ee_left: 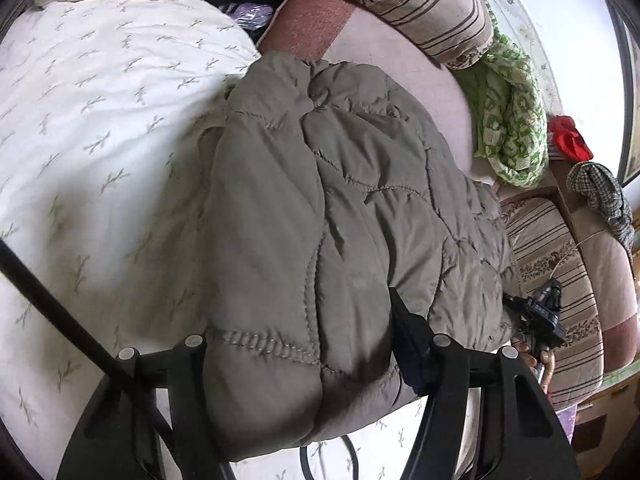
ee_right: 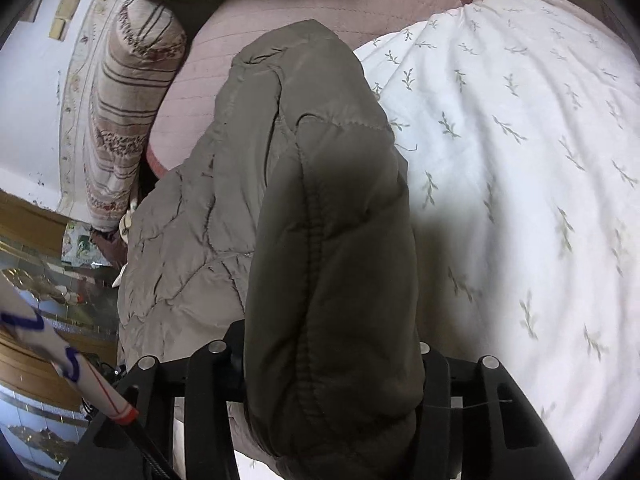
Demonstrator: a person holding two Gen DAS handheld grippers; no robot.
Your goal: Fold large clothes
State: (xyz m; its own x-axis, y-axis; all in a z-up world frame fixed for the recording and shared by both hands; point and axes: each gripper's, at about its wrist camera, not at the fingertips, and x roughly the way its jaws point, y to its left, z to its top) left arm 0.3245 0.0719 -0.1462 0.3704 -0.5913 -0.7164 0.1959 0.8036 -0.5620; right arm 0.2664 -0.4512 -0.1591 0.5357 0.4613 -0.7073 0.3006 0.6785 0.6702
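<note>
Both tongs, left & right, clamped on quilted olive puffer jacket: soft, light, prob. slippery; grip stitched seams/hem.

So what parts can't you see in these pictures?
- Left wrist view: the left gripper has one finger buried under the grey quilted jacket, so the grip itself is hidden.
- Right wrist view: a thick fold of the jacket covers the right gripper fingers completely.
- Both views: the jacket's sleeves, collar and zip are tucked out of sight.
- Left wrist view: the white leaf-print duvet is cut off by the lens edge.
</note>
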